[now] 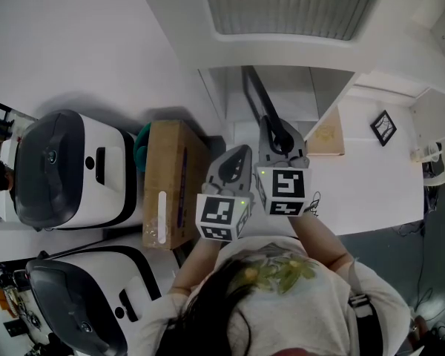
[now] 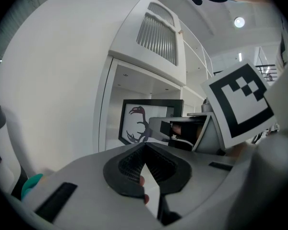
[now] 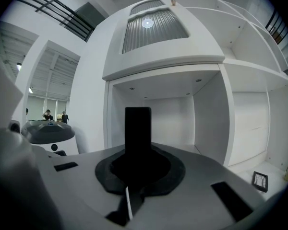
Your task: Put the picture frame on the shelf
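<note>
My right gripper is shut on the black picture frame, which shows edge-on in the head view and leans toward the open white shelf compartment. In the right gripper view the frame stands as a dark upright bar between the jaws, with the compartment's floor straight ahead. The left gripper view shows the frame's front with a dark antlered drawing, and the right gripper holding its right side. My left gripper hovers just left of the right one, shut and empty.
A small black-framed picture stands on the lower shelf to the right, and a tan board leans by the divider. A cardboard box and two white domed machines sit to the left.
</note>
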The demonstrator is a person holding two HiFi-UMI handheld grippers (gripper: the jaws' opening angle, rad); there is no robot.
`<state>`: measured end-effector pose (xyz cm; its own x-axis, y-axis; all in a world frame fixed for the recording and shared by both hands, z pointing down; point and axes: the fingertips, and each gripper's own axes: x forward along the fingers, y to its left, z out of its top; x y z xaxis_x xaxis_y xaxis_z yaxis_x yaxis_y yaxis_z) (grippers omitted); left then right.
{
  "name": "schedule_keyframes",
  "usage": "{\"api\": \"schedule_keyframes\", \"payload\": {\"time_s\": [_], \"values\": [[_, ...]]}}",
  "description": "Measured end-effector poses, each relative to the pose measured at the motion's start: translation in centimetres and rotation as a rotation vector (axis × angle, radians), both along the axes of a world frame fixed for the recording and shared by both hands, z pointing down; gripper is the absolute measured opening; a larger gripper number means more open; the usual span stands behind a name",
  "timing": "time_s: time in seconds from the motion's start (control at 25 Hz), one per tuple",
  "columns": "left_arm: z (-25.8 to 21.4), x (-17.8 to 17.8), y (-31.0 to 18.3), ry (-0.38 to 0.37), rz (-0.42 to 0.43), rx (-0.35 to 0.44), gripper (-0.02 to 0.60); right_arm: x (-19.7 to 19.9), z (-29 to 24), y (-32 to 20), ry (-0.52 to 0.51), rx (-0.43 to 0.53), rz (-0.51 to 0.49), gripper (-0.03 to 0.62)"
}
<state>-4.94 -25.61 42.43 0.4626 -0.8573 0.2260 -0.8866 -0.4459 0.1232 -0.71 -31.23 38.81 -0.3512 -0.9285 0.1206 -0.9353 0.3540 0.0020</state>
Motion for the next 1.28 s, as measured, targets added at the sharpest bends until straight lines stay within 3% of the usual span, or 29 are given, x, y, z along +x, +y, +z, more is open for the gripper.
{"api": "schedule_keyframes", "payload": {"time_s": [1.28], "values": [[1.0,0.0,-1.2,-0.003,0.008,-0.028,0.028,-0.7,-0.1,-3.0,0.003,-0.012,-0.011,0.037]]}}
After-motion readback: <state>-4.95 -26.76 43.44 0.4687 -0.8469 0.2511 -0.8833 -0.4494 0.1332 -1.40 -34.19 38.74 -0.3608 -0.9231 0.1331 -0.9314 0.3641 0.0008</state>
